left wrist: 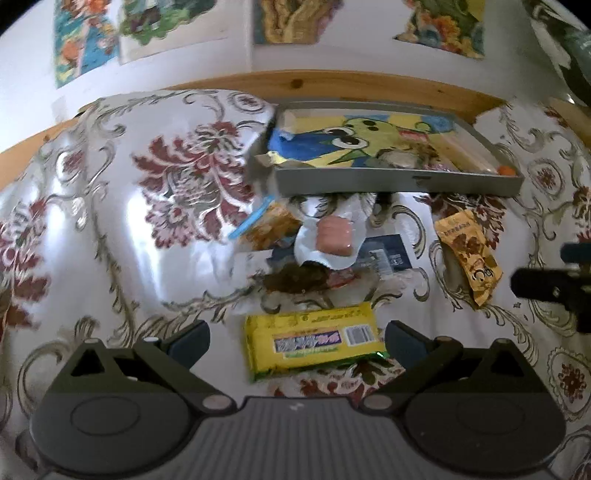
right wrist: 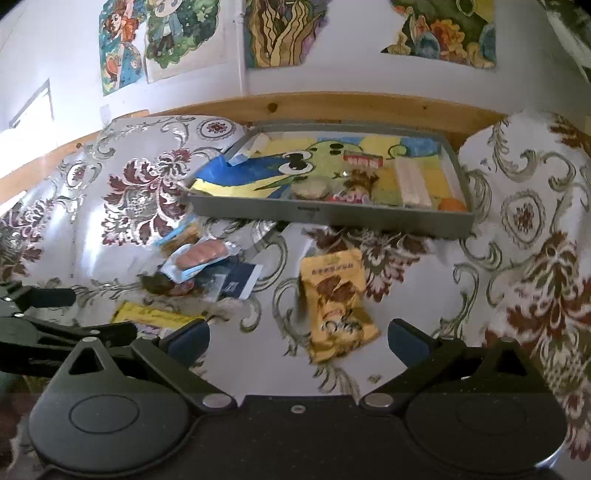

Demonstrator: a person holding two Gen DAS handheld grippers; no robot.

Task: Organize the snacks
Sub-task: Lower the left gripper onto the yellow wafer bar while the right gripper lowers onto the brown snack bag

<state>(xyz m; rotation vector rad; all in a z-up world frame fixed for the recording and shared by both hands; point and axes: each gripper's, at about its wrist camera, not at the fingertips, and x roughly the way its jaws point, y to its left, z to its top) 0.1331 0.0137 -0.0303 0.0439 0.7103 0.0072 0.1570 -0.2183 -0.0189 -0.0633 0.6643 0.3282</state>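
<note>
Yellow foil-wrapped snack bar [left wrist: 313, 341] lies flat on the floral-patterned cloth [left wrist: 110, 221], directly between the spread fingers of the left gripper [left wrist: 297, 338]; neither finger touches it. Orange-yellow snack pouch [right wrist: 338, 301] lies on the same cloth ahead of the right gripper [right wrist: 298, 338], whose fingers are likewise apart and hold nothing. In the left wrist view this pouch [left wrist: 468, 256] sits well to the right of the bar.

Between the bar and the tray is a loose pile of snacks: a pink sausage in a clear-and-white wrapper [left wrist: 332, 236], a dark blue flat packet [left wrist: 388, 253] partly under it, a golden-brown packet with a blue edge [left wrist: 267, 223], and a dark brown item [left wrist: 295, 278] whose type cannot be determined.

Behind the pile, a grey rectangular tray [right wrist: 332, 216] lined with a cartoon drawing holds several items, including a round biscuit [right wrist: 309, 188], a white wrapped stick [right wrist: 412, 182] and a small orange piece [right wrist: 451, 204] in its right corner. A wooden rail [right wrist: 369, 107] and a white wall bearing coloured drawings [right wrist: 284, 33] stand beyond.
</note>
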